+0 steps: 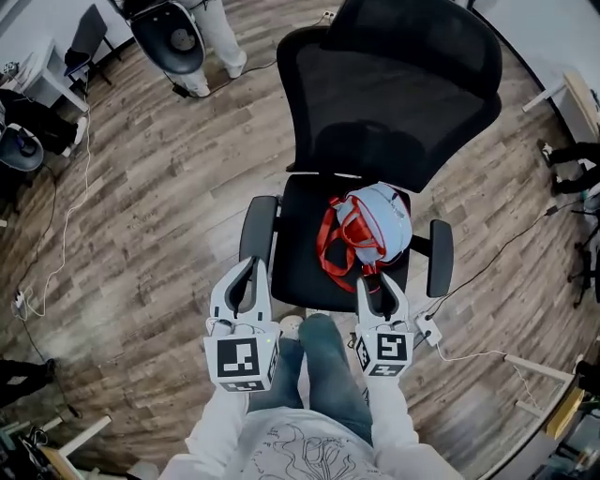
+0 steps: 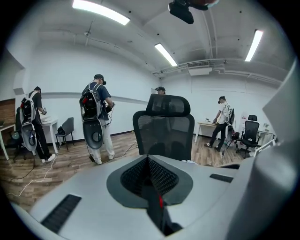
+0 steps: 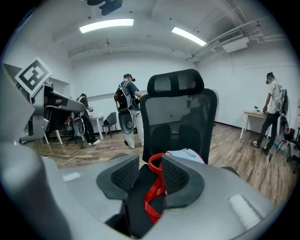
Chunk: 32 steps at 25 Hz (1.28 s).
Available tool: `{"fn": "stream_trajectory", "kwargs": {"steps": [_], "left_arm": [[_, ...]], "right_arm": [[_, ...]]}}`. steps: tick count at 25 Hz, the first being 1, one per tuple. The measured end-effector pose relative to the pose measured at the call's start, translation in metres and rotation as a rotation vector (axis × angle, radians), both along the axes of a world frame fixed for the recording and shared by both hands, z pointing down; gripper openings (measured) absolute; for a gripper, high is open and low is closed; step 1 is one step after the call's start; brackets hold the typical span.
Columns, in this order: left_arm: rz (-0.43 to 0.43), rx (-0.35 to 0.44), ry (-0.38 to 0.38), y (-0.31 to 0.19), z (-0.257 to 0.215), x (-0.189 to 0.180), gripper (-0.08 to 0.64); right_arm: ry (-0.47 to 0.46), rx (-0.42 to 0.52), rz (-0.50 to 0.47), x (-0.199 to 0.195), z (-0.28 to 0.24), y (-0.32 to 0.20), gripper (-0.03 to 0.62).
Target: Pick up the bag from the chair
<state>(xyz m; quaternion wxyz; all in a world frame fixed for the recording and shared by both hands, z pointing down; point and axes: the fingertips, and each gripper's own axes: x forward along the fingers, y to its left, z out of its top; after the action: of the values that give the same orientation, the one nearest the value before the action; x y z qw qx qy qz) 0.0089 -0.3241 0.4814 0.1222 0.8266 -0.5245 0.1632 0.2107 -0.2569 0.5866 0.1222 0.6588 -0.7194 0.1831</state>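
Brightly and evenly lit from long white ceiling strip lights [image 2: 101,11], with pale sheen on the grey-brown wood-plank floor [image 1: 122,253], heavy fisheye bending and black corners in both gripper views, nearest foreground soft.

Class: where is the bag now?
Head view: the light blue bag lies on the black office chair's seat, nearer the right-hand armrest, just ahead of the right gripper.

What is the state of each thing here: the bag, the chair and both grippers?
bag: lying on the chair seat, not lifted.
chair: upright, carrying the bag.
left gripper: shut, empty.
right gripper: open; red strap shows between its fingers, not gripped.
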Motion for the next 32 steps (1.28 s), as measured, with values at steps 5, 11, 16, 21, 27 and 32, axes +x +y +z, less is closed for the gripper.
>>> {"fn": "stream_trajectory", "kwargs": {"steps": [5, 11, 16, 21, 27, 32], "left_arm": [[-0.018, -0.032, -0.013, -0.012, 0.024, 0.009, 0.006], [-0.048, -0.089, -0.048, -0.007, 0.055, 0.009, 0.006], [-0.073, -0.117, -0.059, -0.003, 0.078, 0.007, 0.006], [-0.079, -0.142, -0.067, 0.003, 0.097, 0.007, 0.005], [-0.083, -0.179, -0.07, 0.012, 0.116, 0.001, 0.005], [-0.095, -0.198, -0.078, 0.015, 0.126, -0.006, 0.005]], "right_arm": [[-0.011, -0.068, -0.04, 0.005, 0.053, -0.017, 0.179], [-0.032, -0.161, -0.063, 0.006, 0.125, -0.03, 0.183], [-0.034, -0.192, -0.04, 0.009, 0.166, -0.043, 0.196], [-0.015, -0.175, -0.001, 0.012, 0.192, -0.058, 0.196], [0.007, -0.146, 0.007, 0.014, 0.211, -0.077, 0.196], [0.012, -0.117, 0.012, 0.014, 0.215, -0.089, 0.196]]}}
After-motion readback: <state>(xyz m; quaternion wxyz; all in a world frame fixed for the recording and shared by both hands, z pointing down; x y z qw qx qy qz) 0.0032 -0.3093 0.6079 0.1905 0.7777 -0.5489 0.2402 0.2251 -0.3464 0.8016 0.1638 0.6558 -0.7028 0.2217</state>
